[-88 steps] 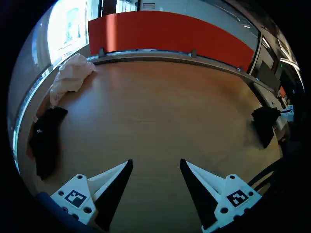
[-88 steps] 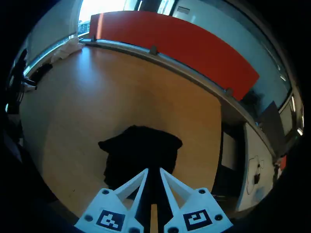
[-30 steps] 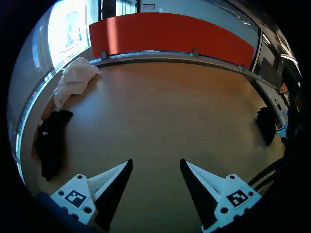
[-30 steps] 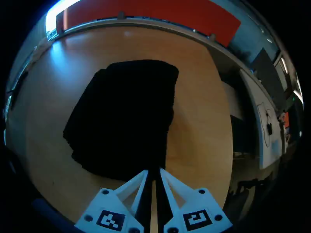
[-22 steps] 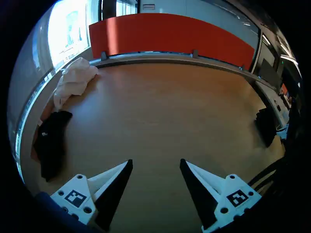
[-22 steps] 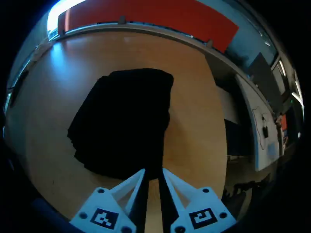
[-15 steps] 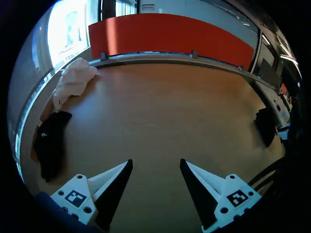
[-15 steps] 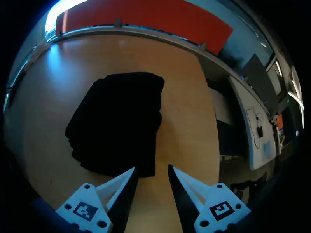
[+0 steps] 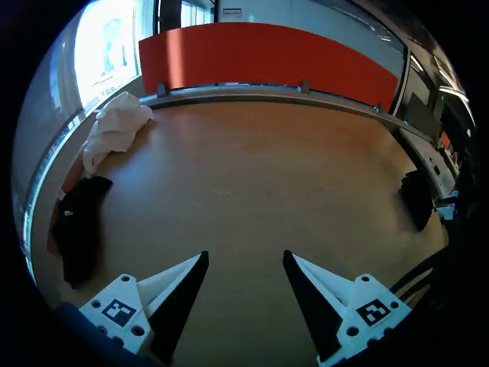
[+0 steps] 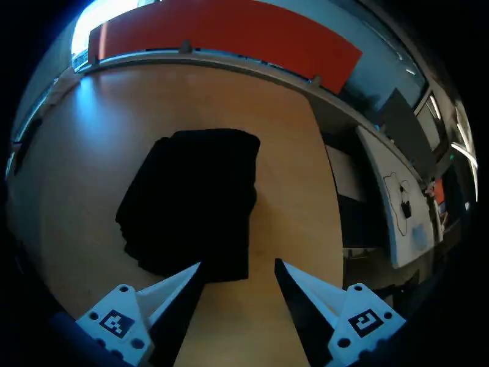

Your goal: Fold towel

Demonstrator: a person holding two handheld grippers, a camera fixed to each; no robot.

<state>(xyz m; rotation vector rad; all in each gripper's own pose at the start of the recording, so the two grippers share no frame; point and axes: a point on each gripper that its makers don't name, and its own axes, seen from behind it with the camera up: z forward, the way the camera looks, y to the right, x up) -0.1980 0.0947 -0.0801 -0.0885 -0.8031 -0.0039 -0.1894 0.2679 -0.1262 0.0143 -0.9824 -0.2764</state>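
The right gripper (image 10: pixel 237 263) is hovering, fingers spread and empty, just short of the black towel (image 10: pixel 192 202) lying folded on the tabletop (image 10: pixel 85 140). The left gripper (image 9: pixel 244 252) is idling, fingers apart and empty. This fold is seemingly wrapping up; the next move is probably calling for a reach to the white cloth (image 9: pixel 116 125) farther off.

The left gripper (image 9: pixel 244 252) has two white plastic fingers (image 9: pixel 160 280) shaped like long pointy wedges, black on the inner sides. Each finger has a small square sticker (image 9: pixel 119 312) with a black-and-white pattern (a bit like a puzzle code) and little round screw holes (image 9: pixel 125 278) around it. The right gripper (image 10: pixel 238 263) looks just the same, with white pointy fingers (image 10: pixel 327 290), black inside, and a patterned square sticker (image 10: pixel 365 319) on each, and thin dark cables (image 9: pixel 419 272) run beside the left gripper's right finger.
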